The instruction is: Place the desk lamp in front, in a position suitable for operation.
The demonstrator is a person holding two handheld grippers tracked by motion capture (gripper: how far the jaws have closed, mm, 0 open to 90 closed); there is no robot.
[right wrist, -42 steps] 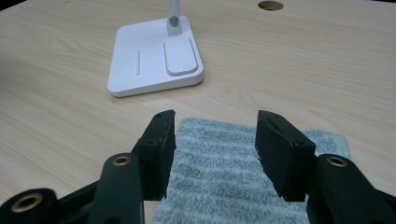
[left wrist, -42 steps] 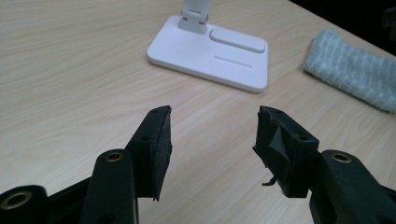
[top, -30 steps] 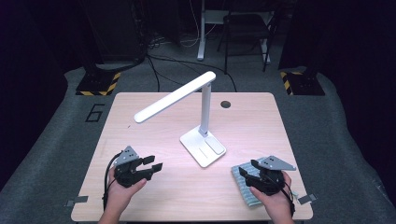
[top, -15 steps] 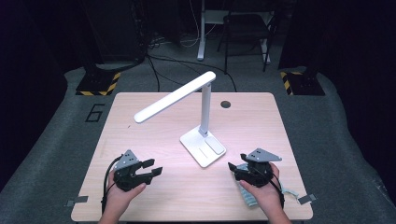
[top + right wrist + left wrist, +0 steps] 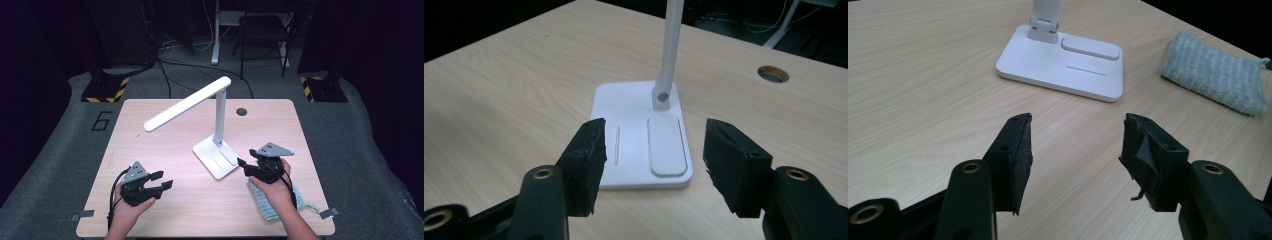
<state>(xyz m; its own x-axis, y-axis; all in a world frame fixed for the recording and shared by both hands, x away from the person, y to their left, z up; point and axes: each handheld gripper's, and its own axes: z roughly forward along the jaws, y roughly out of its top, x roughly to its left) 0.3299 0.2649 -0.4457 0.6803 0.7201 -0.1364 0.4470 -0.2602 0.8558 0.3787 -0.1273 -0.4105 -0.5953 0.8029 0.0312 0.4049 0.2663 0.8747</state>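
A white desk lamp stands mid-table, its flat base [image 5: 216, 159] [image 5: 1063, 65] [image 5: 624, 105] carrying a thin stem [image 5: 671, 45] and a long head [image 5: 187, 104] slanting left. My right gripper [image 5: 243, 167] [image 5: 651, 130] hovers just right of the base, pointing at it; its jaws are open, have just closed a little, and hold nothing. My left gripper [image 5: 166, 179] [image 5: 1078, 122] rests at the front left, aimed at the base from farther off. Its jaws have just been opening, with only bare table between them.
A pale green ribbed cloth [image 5: 270, 207] [image 5: 1215, 75] lies near the front right edge, partly under the right forearm. The wooden table [image 5: 150, 130] has a round cable hole [image 5: 241, 111] [image 5: 773, 74] behind the lamp. Dark floor, cables and chairs lie beyond.
The right gripper has moved left and away from the cloth toward the lamp base. The left gripper stayed in place and its jaws stand wider apart.
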